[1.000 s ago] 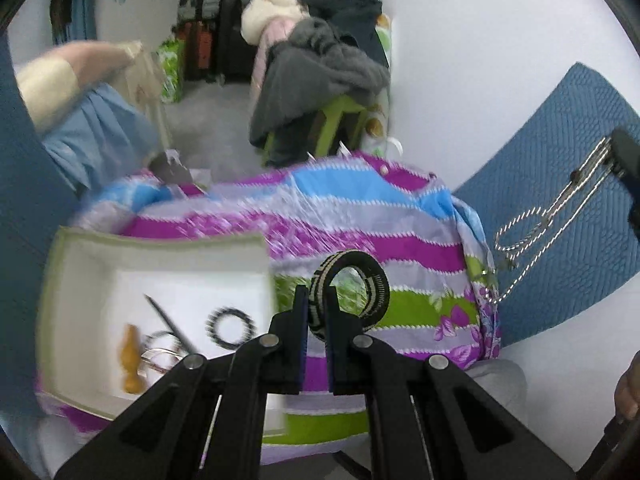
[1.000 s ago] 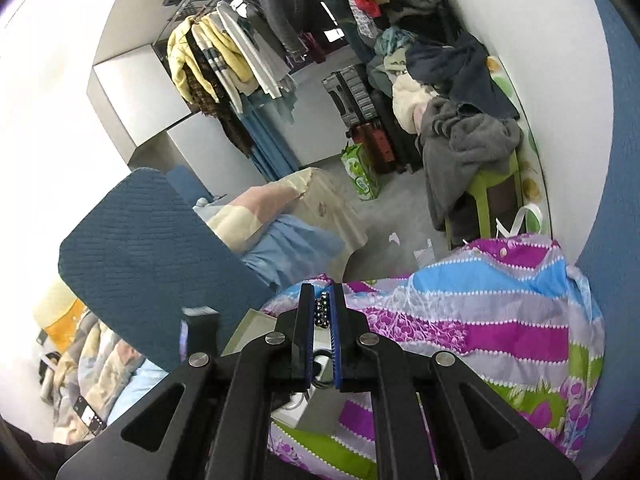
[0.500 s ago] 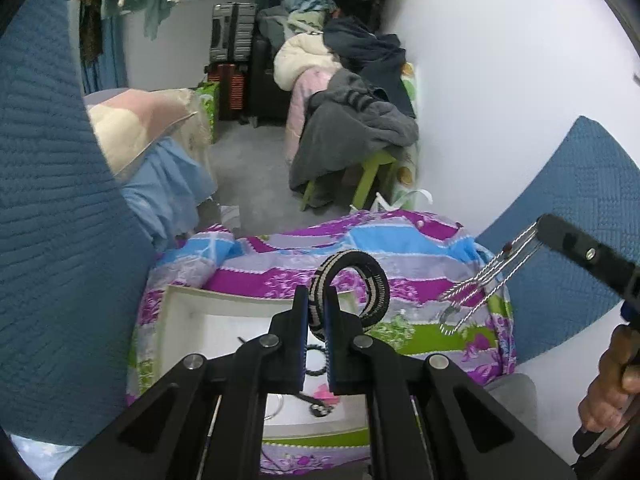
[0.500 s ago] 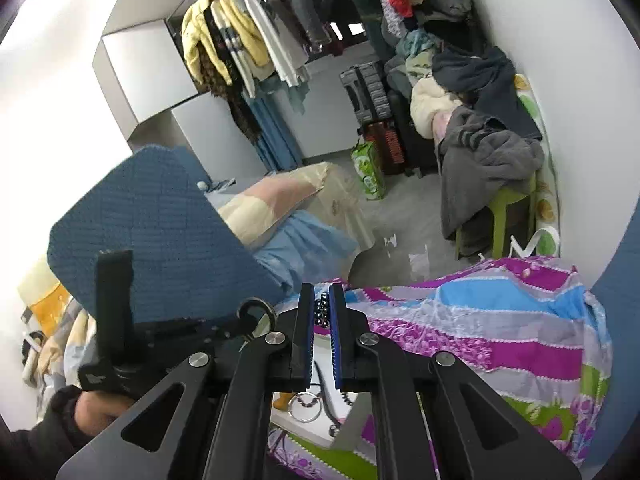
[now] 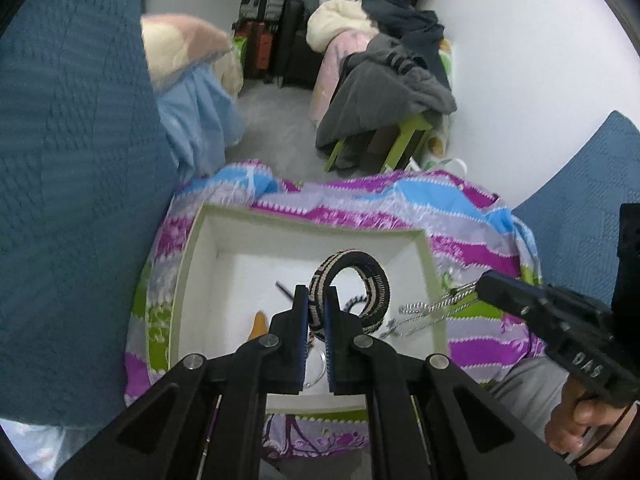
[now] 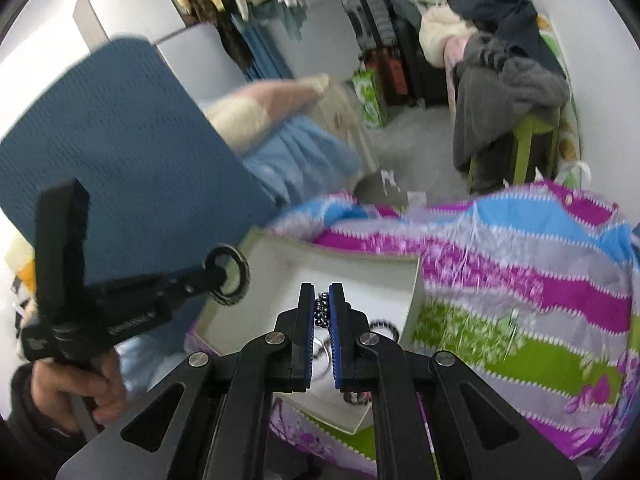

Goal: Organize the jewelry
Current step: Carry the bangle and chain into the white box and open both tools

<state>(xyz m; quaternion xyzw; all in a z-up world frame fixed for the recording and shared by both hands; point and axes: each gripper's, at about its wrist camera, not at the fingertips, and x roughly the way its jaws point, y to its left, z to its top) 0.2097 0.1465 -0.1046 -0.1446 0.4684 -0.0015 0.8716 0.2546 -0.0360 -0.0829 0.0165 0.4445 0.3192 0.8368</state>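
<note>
My left gripper (image 5: 316, 300) is clenched on a black-and-cream woven bangle (image 5: 352, 284), which stands upright between the pads, held over the shallow white cardboard box (image 5: 188, 264). My right gripper (image 6: 322, 306) is clamped on a silver twisted chain (image 5: 424, 314) with dark metallic beads (image 6: 321, 312) showing between its blue pads; the chain's loop hangs over the box's right rim. Inside the box I see an orange piece (image 5: 259, 324), a thin dark pin (image 5: 285, 291) and a black beaded ring (image 6: 382, 326). The box rests on a striped purple, blue and green cloth (image 5: 460, 240). A hand (image 5: 576, 428) grips the right tool's handle. Blue quilted cushions (image 5: 80, 160) flank the cloth.
</note>
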